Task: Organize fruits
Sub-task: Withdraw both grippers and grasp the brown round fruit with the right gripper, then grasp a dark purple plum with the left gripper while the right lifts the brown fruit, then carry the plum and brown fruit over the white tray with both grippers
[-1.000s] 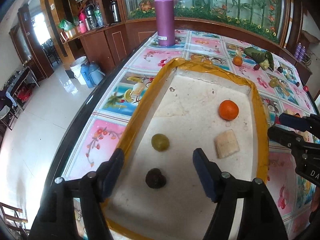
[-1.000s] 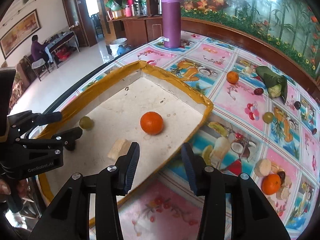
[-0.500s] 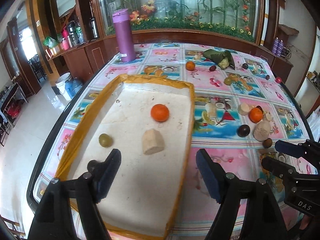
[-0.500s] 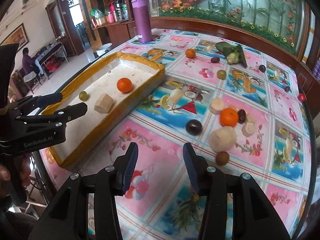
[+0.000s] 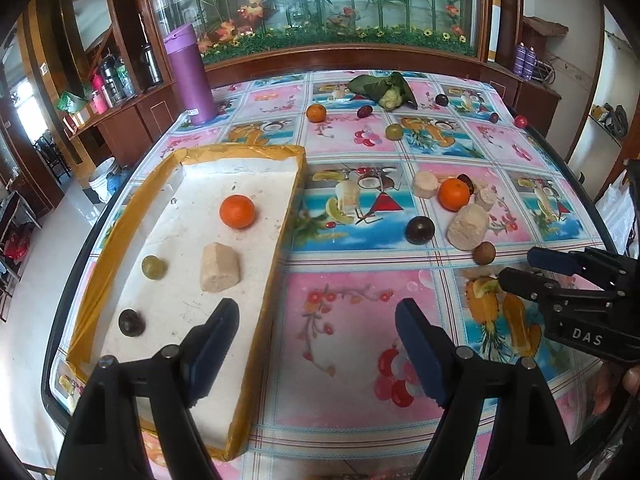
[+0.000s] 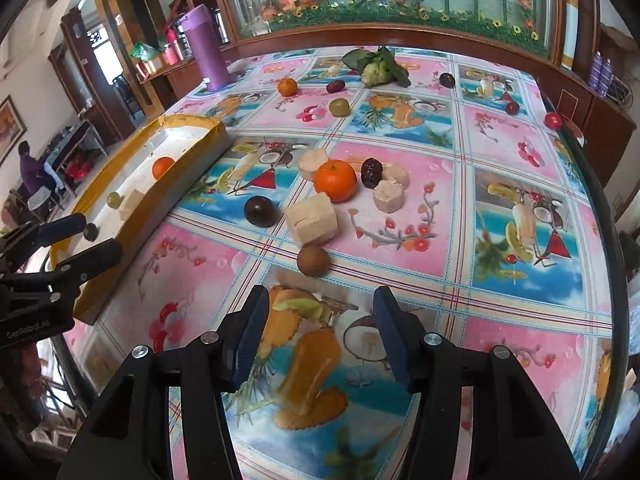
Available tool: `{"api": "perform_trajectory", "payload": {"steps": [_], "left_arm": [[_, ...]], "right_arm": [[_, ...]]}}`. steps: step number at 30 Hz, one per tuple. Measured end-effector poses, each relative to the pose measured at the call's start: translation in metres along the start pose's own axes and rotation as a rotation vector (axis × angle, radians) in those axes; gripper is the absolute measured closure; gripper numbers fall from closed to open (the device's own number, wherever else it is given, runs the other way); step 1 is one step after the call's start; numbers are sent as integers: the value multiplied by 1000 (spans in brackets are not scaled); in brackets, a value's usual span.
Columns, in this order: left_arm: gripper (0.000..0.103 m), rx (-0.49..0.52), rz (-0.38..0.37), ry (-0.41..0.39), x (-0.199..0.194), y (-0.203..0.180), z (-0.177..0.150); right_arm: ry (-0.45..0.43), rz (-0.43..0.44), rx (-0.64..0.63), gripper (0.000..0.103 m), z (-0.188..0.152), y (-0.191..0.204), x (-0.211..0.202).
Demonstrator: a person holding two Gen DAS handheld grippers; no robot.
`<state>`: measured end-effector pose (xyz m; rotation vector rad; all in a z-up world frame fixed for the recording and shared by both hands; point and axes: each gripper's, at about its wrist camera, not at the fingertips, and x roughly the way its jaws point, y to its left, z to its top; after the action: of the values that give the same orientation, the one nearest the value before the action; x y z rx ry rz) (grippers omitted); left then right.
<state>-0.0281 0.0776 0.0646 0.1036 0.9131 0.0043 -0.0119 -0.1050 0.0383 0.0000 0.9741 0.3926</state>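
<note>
A white foam tray with a yellow taped rim (image 5: 290, 200) holds an orange (image 5: 237, 211), a beige chunk (image 5: 219, 267), a green grape (image 5: 154, 267) and a dark fruit (image 5: 131, 322). My left gripper (image 5: 314, 320) straddles the tray's right wall, jaws opening with nothing between them. To the right, loose fruit lies on the tablecloth: an orange (image 6: 335, 181), a dark plum (image 6: 262, 211), a beige block (image 6: 312, 220), a date (image 6: 372, 173) and a small brown fruit (image 6: 313, 260). My right gripper (image 6: 320, 304) hovers just short of the brown fruit, jaws opening and empty.
A purple flask (image 5: 190, 80) stands at the far left corner. A leaf-wrapped bundle (image 5: 386, 88), another orange (image 5: 316, 113), a green fruit (image 5: 394, 131) and small red fruits (image 5: 520, 121) lie further back. The table's dark edge (image 6: 600, 220) runs along the right. A person (image 6: 30, 168) sits far off.
Both grippers have swung right, from over the tray towards the fruit cluster on the tablecloth. Both pairs of jaws stand wider than before.
</note>
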Motion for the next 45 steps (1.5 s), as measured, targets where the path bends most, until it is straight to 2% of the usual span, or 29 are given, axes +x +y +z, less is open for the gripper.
{"api": "perform_trajectory", "payload": {"steps": [8,10,12,14,17,23,27,32,33,35,36,37,38,39,45], "left_arm": [[21,15,-2,23,4,-11,-4],[21,18,-5,25,6,-13,-3],[21,21,-7,33,9,-16,-1],[21,22,-14,44,14,-20,1],[20,34,-29,51,21,-27,7],[20,53,-40,61,44,-45,28],[20,67,-69,71,61,-57,39],[21,27,-115,72,75,-63,49],[24,20,-120,67,78,-64,51],[43,15,-131,74,85,-66,51],[60,11,-150,96,91,-66,49],[63,1,-171,116,95,-66,47],[67,-1,-173,85,92,-66,46],[75,3,-196,87,91,-67,45],[75,8,-201,84,78,-65,43]], "right_arm": [[16,62,-58,53,12,0,32],[15,79,-65,60,16,-3,34],[18,80,-88,76,18,-3,36],[22,67,-122,82,18,-2,37],[17,44,-138,82,15,-4,31],[-35,28,-91,82,7,-25,-1],[-38,21,-50,82,-1,-37,-11],[-35,15,-13,82,-7,-48,-13],[-30,13,-2,82,-8,-50,-12],[-24,9,14,82,-10,-54,-11],[-25,9,19,82,-11,-55,-12],[-26,10,21,82,-11,-56,-12],[-28,11,23,82,-11,-56,-13],[-30,13,23,82,-11,-55,-14],[-39,-4,10,82,-12,-52,-18]]}}
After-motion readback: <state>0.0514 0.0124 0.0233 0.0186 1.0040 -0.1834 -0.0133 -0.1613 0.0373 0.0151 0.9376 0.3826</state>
